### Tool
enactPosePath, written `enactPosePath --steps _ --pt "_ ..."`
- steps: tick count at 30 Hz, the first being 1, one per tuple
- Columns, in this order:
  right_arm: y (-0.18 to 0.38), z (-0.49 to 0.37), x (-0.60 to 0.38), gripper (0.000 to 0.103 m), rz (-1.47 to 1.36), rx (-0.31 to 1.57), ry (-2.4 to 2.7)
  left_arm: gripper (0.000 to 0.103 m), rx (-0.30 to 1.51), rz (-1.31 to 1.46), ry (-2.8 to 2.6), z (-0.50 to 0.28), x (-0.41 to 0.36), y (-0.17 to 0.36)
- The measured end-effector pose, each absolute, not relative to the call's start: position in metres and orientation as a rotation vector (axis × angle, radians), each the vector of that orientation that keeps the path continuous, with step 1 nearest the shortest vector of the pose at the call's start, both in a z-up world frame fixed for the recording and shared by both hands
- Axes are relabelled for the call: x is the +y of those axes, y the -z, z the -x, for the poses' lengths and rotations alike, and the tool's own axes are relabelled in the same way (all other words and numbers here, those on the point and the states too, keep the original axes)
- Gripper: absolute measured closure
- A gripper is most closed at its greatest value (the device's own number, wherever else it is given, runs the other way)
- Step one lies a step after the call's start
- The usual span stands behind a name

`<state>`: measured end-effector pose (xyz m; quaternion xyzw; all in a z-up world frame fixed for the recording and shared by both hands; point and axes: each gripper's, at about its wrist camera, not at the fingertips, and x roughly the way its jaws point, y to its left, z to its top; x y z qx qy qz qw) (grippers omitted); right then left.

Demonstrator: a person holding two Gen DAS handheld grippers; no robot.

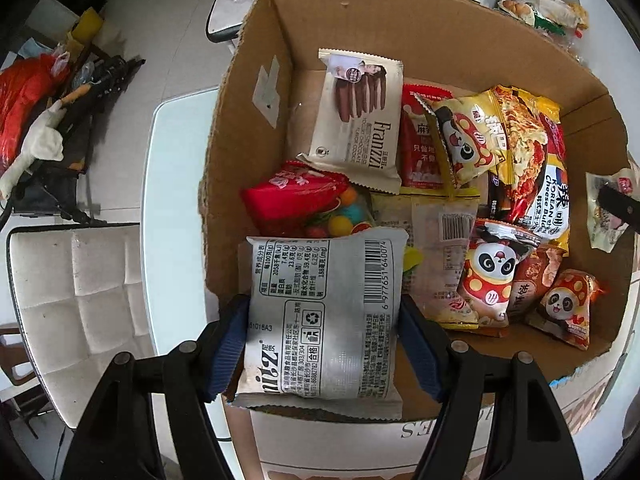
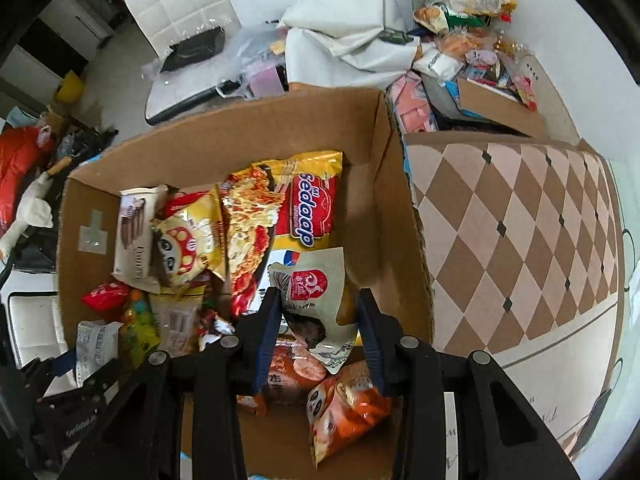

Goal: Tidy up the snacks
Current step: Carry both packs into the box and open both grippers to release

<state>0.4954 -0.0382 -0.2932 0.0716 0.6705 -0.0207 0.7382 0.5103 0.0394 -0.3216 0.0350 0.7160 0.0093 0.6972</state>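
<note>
My left gripper (image 1: 324,304) is shut on a silver snack packet (image 1: 320,340), its printed back facing up, over the near left corner of the open cardboard box (image 1: 360,20). In the box lie a Franzzi biscuit packet (image 1: 360,124), a red packet (image 1: 292,196), panda-print packets (image 1: 468,140) and noodle packs (image 2: 312,204). Over the box's near right part, my right gripper (image 2: 319,294) is shut on a cream packet with a red logo (image 2: 316,276). That cream packet (image 1: 604,208) also shows at the right edge of the left wrist view.
The box stands on a white glass table (image 1: 172,200) with a white chair (image 1: 80,300) at its left. Right of it lie a checkered brown surface (image 2: 512,240), a smaller carton (image 2: 496,108) and a pile of loose snacks (image 2: 472,28). Clutter covers the floor (image 1: 32,104).
</note>
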Motion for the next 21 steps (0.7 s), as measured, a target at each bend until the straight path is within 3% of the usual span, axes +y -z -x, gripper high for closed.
enactPosePath --steps 3,4,5,8,21 --pt "0.304 -0.497 -0.041 0.054 -0.156 1.51 0.069 0.032 1.616 -0.061 -0.018 -0.513 0.038 0.326" --pt "0.306 -0.497 -0.042 0.037 -0.159 1.516 0.074 0.032 1.63 -0.047 -0.015 -0.514 0.038 0.329" --pt "0.307 -0.497 -0.043 0.026 -0.164 1.514 0.073 0.03 1.635 -0.037 -0.011 -0.514 0.038 0.33" --pt "0.305 -0.495 -0.04 0.019 -0.17 1.507 0.056 0.02 1.614 -0.031 -0.012 -0.517 0.039 0.329" --pt "0.298 -0.466 -0.021 0.011 -0.15 1.515 0.01 0.02 1.514 -0.015 -0.022 -0.525 0.036 0.302"
